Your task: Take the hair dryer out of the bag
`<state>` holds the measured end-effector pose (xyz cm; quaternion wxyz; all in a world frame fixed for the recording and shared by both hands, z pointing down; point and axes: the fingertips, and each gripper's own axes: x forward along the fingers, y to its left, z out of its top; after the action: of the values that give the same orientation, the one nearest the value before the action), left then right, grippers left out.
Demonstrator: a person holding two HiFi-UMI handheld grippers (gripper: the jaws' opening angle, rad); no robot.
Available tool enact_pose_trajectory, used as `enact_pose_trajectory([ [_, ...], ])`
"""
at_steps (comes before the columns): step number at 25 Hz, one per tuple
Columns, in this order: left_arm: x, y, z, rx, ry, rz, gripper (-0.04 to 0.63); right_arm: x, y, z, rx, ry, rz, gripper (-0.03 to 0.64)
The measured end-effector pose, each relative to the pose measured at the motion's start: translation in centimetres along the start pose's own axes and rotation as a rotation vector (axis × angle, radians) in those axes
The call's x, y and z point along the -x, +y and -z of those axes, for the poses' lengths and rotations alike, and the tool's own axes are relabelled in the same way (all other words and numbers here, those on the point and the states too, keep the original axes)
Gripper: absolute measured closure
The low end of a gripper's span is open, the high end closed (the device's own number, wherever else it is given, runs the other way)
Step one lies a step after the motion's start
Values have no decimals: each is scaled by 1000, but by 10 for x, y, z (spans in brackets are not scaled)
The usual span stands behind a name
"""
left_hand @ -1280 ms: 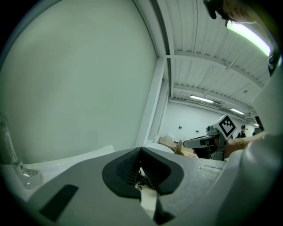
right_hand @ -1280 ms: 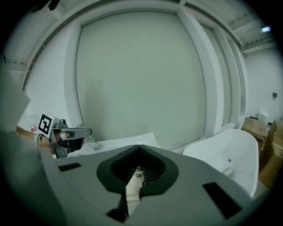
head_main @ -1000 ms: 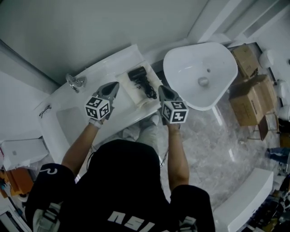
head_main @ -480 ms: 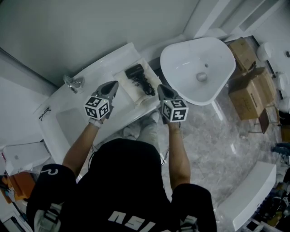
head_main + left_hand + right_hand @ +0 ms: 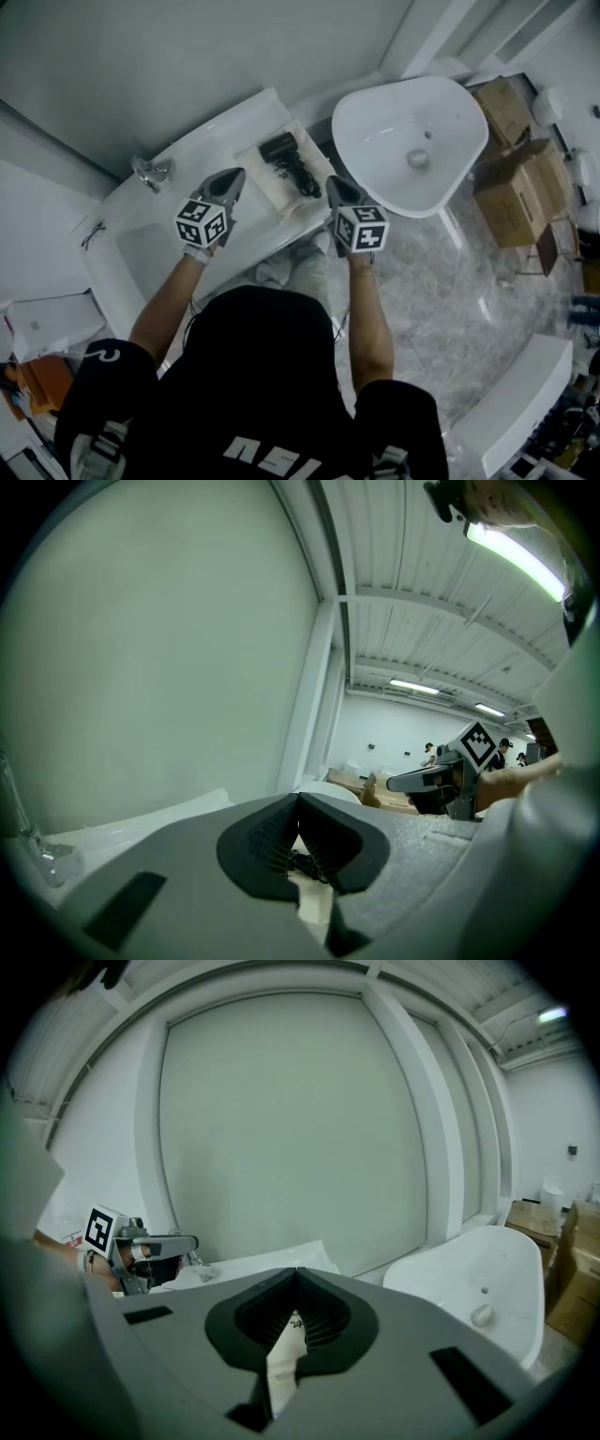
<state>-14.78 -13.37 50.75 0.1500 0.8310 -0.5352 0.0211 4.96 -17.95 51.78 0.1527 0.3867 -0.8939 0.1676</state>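
Observation:
A black hair dryer [image 5: 281, 148] with its coiled cord lies on top of a flat cream bag [image 5: 267, 194] on the white bathtub's rim [image 5: 211, 141]. My left gripper [image 5: 235, 176] hovers just left of the bag, shut and empty. At the bag's right edge my right gripper [image 5: 332, 182] is also shut, holding nothing. In the left gripper view, a bit of the dryer [image 5: 305, 862] and bag [image 5: 315, 904] shows past the shut left gripper [image 5: 299, 802], with the right gripper [image 5: 422, 780] beyond. The right gripper view shows the bag [image 5: 281, 1354] below its shut right gripper [image 5: 297, 1279].
A white egg-shaped basin [image 5: 412, 141] stands to the right of the bag. A chrome tap [image 5: 155, 173] sits at the tub's far left corner. Cardboard boxes [image 5: 516, 178] stand on the marble floor at the right. A grey wall runs behind the tub.
The head view has shifted slightly. Both grippers, the hair dryer and the bag stay where they were.

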Motion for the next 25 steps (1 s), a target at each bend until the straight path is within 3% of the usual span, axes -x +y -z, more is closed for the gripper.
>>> enact_pose_trajectory([
  [25, -2, 8, 2, 1, 14, -9, 597, -11, -1, 1, 12, 12, -14, 620],
])
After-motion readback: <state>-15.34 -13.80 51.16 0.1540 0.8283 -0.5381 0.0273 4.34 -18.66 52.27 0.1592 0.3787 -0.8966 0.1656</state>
